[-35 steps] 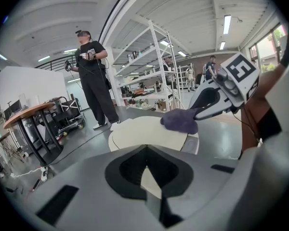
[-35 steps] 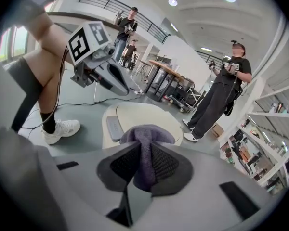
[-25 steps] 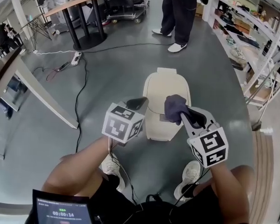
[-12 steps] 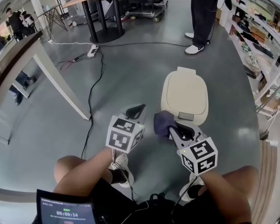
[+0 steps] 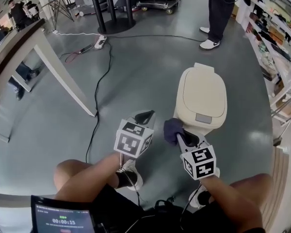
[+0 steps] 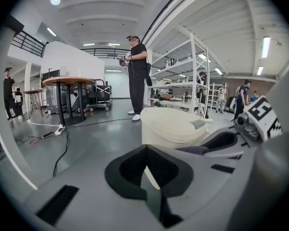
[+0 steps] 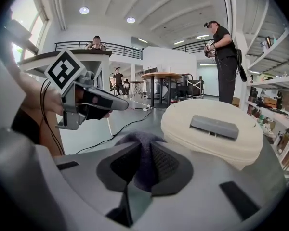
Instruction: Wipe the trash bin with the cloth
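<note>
A cream trash bin (image 5: 202,98) with a shut lid stands on the grey floor, just beyond both grippers. My right gripper (image 5: 178,131) is shut on a dark purple cloth (image 5: 171,128), held at the bin's near left corner. In the right gripper view the cloth (image 7: 143,150) bulges between the jaws, with the bin (image 7: 216,134) close on the right. My left gripper (image 5: 144,116) hovers left of the cloth, shut and holding nothing. In the left gripper view the bin (image 6: 171,124) lies ahead and the right gripper (image 6: 221,141) sits at the right.
A white-legged table (image 5: 63,84) stands at the left, and a black cable (image 5: 94,110) runs across the floor from a power strip (image 5: 101,41). A person (image 5: 223,8) stands behind the bin. Shelves (image 5: 281,42) line the right side. My own shoes (image 5: 131,176) are below the grippers.
The right gripper has carried the cloth off the bin's lid, down to its near left corner. The bin now lies farther ahead and to the right; the left gripper has stayed shut.
</note>
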Motion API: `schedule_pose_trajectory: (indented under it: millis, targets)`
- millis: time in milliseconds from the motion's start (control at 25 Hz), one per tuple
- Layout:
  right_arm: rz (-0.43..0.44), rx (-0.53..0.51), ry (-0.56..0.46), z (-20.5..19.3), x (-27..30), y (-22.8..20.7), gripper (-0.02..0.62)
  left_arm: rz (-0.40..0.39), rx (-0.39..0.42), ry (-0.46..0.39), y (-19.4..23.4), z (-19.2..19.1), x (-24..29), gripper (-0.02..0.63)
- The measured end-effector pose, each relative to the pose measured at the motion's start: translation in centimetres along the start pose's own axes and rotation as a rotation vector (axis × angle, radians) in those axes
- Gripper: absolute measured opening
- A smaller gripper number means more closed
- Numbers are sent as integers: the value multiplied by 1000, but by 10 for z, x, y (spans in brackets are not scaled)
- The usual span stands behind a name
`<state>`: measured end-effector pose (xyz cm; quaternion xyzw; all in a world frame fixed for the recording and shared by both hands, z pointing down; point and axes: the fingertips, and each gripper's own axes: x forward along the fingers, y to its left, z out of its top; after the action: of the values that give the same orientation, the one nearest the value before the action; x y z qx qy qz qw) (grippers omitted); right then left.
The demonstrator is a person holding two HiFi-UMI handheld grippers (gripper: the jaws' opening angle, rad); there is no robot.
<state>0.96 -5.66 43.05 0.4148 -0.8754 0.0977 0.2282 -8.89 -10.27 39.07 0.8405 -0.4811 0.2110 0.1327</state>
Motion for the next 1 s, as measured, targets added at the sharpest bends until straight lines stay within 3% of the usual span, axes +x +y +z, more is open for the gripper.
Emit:
schedule_pose_trajectory:
  millis: [560,1000]
  targets:
    - [-81,104,9,-9,-7,-42,64,-62,68,63,-24,-12,24,2]
    - [-185,161,42,-47,-39,-97,64,-147,95,98,-71,-14,50,2]
